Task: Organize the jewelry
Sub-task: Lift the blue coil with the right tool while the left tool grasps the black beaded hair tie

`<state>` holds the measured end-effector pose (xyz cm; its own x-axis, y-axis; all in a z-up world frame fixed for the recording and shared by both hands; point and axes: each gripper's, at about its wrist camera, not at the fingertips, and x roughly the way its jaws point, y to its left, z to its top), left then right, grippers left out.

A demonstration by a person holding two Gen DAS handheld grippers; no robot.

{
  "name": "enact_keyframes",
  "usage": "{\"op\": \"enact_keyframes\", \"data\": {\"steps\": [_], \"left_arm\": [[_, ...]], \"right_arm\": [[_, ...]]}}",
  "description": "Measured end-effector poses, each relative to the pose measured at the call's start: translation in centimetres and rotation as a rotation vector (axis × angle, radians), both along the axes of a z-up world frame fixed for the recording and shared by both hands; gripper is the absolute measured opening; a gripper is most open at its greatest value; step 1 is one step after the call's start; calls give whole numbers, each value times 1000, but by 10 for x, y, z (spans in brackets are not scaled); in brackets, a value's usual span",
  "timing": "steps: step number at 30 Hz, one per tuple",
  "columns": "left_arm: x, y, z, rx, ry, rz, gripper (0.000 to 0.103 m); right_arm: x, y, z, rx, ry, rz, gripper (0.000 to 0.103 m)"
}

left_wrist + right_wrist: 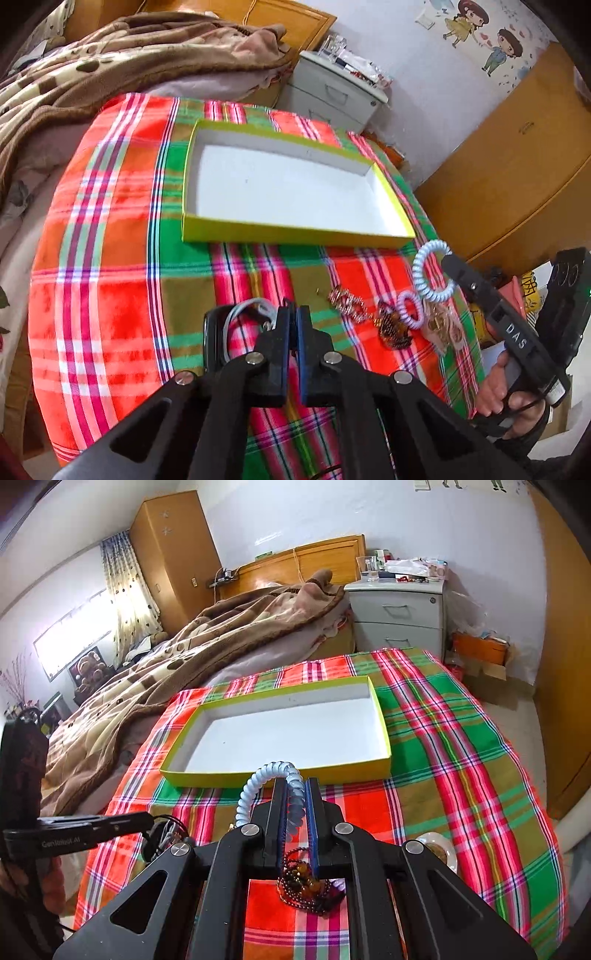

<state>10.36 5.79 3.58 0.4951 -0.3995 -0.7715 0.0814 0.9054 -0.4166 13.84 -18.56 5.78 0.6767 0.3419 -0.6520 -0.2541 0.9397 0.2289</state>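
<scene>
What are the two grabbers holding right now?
Left gripper: closed on grey hair ties.
Right gripper: closed on the pale blue spiral hair tie.

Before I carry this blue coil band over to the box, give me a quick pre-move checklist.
1. Right gripper shut on the blue coil band: ok.
2. Band lifted off the cloth: ok, seen from the left wrist.
3. Yellow-green box open, nothing inside: ok.
4. Path ahead to the box free: ok.
5. Left gripper out of the way: ok, it sits off to the left.
6. Left gripper's hold on the thin hair ties: cannot tell.
</scene>
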Motion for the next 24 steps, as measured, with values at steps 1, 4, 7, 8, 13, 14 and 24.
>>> {"op": "enact_keyframes", "data": {"steps": [1,4,7,8,13,14,24], "left_arm": [[1,0,3,-5,-10,-5,4],[5,1,10,-33,-28,-8,4],[13,3,17,-52,-42,-4,4],[16,3,21,-54,-51,1,4],[33,5,42,-56,-107,-14,4],[36,6,44,-54,-109,-8,4],[40,17,0,4,54,17,15]], "right_arm": [[0,0,1,-1,-3,-1,10],[3,-1,7,-4,-16,-3,10],[9,0,14,-18,-33,0,10],[12,1,17,-23,-40,2,10],[30,1,27,-34,-55,-4,10],[32,1,28,-33,-58,-4,10],[33,4,16,-36,-27,12,10]]}}
